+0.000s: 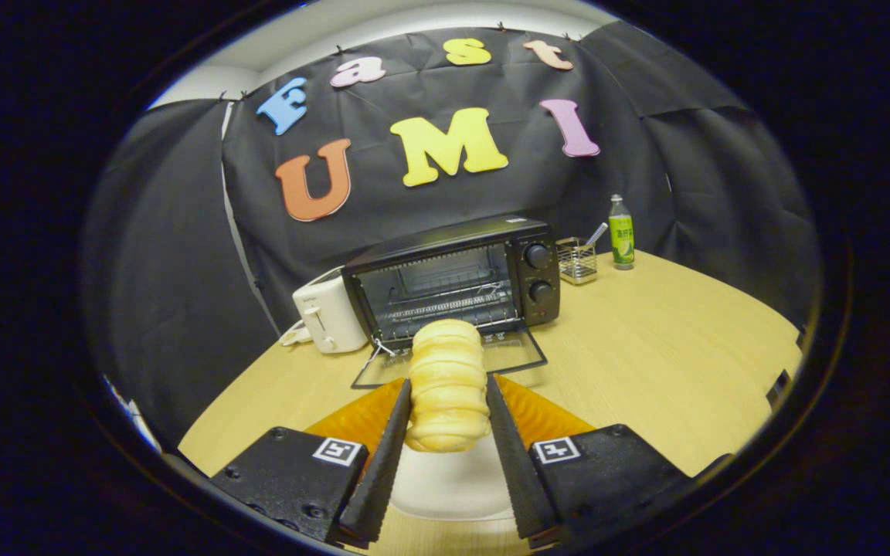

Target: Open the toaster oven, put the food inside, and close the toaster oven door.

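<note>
Tabletop [646, 347]: fingers [449, 386] clamping bread [447, 386], oven door [445, 363] open.

A cloth-walled recording booth: toaster oven [456, 278] and toaster [327, 313] on a table [646, 363].

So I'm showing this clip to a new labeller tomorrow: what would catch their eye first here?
First the ridged bread roll, clamped between the jaws of the gripper and held above a white plate. Just beyond it the black toaster oven stands on the wooden table with its glass door dropped open, wire rack showing. A white toaster sits against the oven's side.
</note>
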Motion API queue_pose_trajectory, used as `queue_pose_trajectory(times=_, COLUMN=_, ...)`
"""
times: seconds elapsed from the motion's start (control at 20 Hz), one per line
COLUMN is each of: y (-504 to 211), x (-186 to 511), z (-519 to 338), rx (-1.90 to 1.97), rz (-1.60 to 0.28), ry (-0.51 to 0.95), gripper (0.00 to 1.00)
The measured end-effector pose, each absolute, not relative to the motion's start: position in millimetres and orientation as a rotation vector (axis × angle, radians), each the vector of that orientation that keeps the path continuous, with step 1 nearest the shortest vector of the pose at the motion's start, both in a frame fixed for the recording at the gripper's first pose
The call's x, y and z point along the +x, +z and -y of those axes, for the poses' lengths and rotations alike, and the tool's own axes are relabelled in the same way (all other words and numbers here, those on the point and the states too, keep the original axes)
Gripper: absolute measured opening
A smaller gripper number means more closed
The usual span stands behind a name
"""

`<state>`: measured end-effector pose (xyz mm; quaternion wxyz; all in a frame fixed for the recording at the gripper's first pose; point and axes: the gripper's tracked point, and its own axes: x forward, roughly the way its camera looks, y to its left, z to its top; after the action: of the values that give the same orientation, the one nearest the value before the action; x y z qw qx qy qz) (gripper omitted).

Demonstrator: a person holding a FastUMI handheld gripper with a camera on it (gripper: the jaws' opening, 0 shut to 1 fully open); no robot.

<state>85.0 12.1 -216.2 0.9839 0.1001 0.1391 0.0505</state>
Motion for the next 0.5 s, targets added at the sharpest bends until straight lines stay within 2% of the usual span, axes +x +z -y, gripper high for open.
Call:
queue_pose_trajectory(times=0.35, y=-196, x=100, z=-50, rx=0.464, rz=-0.311, ry=0.299, gripper=0.67)
queue_pose_trajectory(times=0.5, y=-184, x=121, z=-57, rx=0.581, rz=-0.272, ry=0.33, gripper=0.67)
